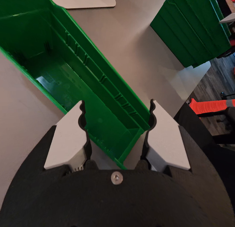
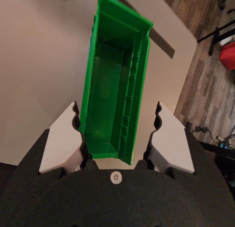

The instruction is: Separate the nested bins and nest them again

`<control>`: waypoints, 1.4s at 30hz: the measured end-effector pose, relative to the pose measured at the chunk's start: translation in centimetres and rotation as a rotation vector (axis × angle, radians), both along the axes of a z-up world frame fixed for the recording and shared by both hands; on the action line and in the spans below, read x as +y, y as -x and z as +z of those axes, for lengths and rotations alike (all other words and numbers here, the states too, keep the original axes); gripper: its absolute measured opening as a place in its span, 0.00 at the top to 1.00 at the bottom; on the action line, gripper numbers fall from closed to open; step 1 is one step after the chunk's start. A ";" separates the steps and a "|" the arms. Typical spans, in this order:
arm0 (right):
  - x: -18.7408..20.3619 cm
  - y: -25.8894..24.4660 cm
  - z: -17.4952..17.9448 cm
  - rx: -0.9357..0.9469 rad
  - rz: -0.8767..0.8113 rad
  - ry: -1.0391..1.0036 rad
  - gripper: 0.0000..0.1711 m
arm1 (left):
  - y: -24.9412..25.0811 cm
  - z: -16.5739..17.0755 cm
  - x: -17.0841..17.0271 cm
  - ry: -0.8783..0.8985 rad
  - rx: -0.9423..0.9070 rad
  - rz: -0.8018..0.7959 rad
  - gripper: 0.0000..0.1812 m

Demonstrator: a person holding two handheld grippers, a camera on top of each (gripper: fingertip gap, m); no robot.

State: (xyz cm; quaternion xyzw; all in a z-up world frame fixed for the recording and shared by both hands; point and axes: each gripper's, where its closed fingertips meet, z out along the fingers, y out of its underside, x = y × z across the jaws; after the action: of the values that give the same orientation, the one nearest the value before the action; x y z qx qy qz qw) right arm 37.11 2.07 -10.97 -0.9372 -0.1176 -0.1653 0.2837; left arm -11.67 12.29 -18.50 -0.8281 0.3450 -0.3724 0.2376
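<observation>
- While both tools are standing spread wide and gripping nothing, the left tool (image 1: 117, 114) is framing the near corner of a long, narrow, green plastic bin (image 1: 61, 63), which is running from the frame's centre to its upper left on the pale grey counter (image 1: 127, 43).
- A stack of dark green nested bins (image 1: 190, 34) is sitting in the upper right of that view, near the counter's edge and well apart from the single bin.
- The right tool (image 2: 116, 117) is looking down into a long green bin (image 2: 114, 81) lying open side up at the frame's centre; I cannot tell whether it is the same bin.
- Judging by the thin ribbed walls, the bin is looking light and stiff, though probably slick.
- The raised rim of a short end wall is looking like the best hold.
</observation>
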 end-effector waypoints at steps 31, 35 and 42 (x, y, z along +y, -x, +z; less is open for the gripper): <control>4.4 -0.4 -4.9 0.097 -0.013 0.277 0.35 | -0.9 0.2 -0.5 0.026 -0.019 -0.017 0.43; 4.1 -0.6 -5.0 0.080 0.001 0.304 0.30 | -1.0 0.2 -0.5 0.027 -0.021 -0.016 0.43; 5.3 3.4 1.0 0.024 0.053 0.006 0.31 | -1.6 0.4 -1.1 0.050 -0.040 -0.033 0.42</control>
State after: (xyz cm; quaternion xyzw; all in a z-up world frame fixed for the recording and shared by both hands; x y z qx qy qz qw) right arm 33.66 7.32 -9.98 -0.9365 -0.1394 -0.1462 0.2867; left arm -10.09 11.23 -18.06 -0.8204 0.3444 -0.4012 0.2176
